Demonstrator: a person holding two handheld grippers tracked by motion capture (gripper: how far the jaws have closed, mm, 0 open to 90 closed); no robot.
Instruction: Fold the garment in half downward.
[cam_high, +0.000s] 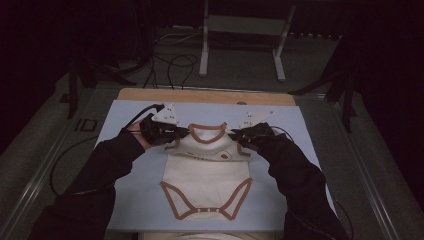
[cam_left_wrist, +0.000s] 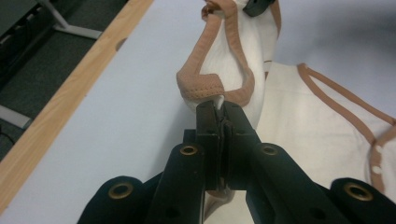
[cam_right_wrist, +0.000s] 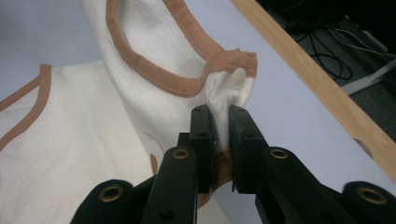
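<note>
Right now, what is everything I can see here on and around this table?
Baby bodysuit: one, cream with tan trim, on the mat, its shoulders pinched and lifted.
Mat: one, pale blue, covering the table top.
Table: one, light wood edge showing at the far side.
Metal stand: one, grey-white, on the floor beyond the table.
Loose cables: several, black, on the floor at the far left.
Left gripper: one, black, jaws shut on the bodysuit's left shoulder.
Right gripper: one, black, jaws shut on the bodysuit's right shoulder.
Sleeves: two, dark, coming in from the bottom.
</note>
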